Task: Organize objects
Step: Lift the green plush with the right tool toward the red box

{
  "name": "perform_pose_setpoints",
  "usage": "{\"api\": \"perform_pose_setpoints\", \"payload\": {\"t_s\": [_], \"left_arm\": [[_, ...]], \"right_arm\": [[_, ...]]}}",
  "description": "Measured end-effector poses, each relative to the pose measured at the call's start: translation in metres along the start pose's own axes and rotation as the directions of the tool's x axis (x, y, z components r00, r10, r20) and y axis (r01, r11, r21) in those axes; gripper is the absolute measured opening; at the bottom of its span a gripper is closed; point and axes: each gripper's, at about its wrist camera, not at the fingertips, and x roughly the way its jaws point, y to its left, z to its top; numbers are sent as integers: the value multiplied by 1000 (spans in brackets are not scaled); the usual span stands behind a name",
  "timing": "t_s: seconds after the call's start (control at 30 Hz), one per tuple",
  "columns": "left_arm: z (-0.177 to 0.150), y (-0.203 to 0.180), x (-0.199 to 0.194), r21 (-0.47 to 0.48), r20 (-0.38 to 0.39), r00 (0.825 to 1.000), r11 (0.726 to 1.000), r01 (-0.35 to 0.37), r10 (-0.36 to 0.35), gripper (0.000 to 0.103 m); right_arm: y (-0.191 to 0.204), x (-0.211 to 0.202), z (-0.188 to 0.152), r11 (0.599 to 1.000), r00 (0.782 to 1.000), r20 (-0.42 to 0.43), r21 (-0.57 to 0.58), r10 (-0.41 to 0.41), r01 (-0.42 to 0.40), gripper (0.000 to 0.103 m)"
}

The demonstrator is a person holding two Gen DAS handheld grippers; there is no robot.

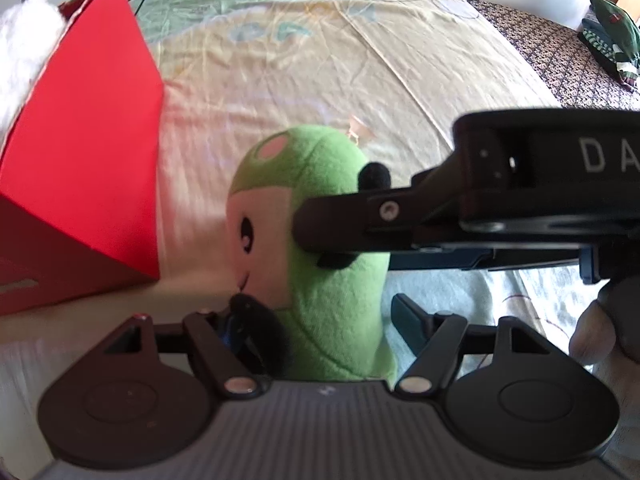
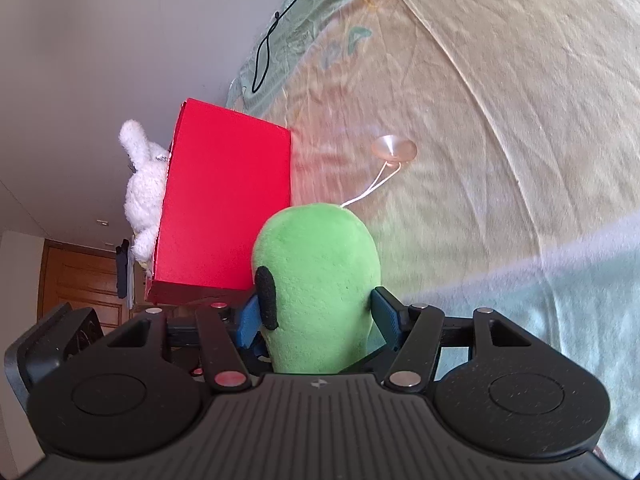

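A green plush toy [image 1: 336, 280] with a pale face and black ears stands upright over the bed sheet. Its lower body sits between the fingers of my left gripper [image 1: 320, 316], which close against both of its sides. My right gripper [image 1: 316, 240] comes in from the right and clamps the toy's head. In the right wrist view the green plush toy [image 2: 316, 272] fills the gap of my right gripper [image 2: 318, 316], with the blue pads pressed into it. A red box [image 1: 80, 160] stands just to the left, with a white plush rabbit [image 2: 144, 192] behind it.
The yellow and green bed sheet [image 1: 320, 60] spreads out behind the toy. A suction cup on a string [image 2: 394, 148] lies on it near the red box [image 2: 224, 208]. A black cable [image 2: 264, 52] trails at the far edge. A dark green bundle [image 1: 612, 36] rests on patterned cloth at the far right.
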Motion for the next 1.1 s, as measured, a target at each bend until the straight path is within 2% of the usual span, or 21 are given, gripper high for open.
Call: {"api": "perform_pose_setpoints", "payload": {"t_s": [0.27, 0.63, 0.8, 1.1], "left_arm": [[-2, 0, -3, 4, 8, 1000, 1000, -16, 16, 63], [-13, -2, -10, 28, -4, 1000, 1000, 4, -4, 63], [-21, 7, -16, 4, -13, 1000, 1000, 21, -21, 63], [-38, 27, -24, -32, -25, 1000, 999, 8, -9, 63]], "right_arm": [[1, -2, -3, 1000, 1000, 2, -7, 10, -10, 59], [-3, -5, -14, 999, 999, -7, 17, 32, -32, 59], [8, -2, -23, 999, 999, -21, -26, 32, -33, 59], [22, 16, -34, 998, 997, -65, -51, 45, -48, 59]]}}
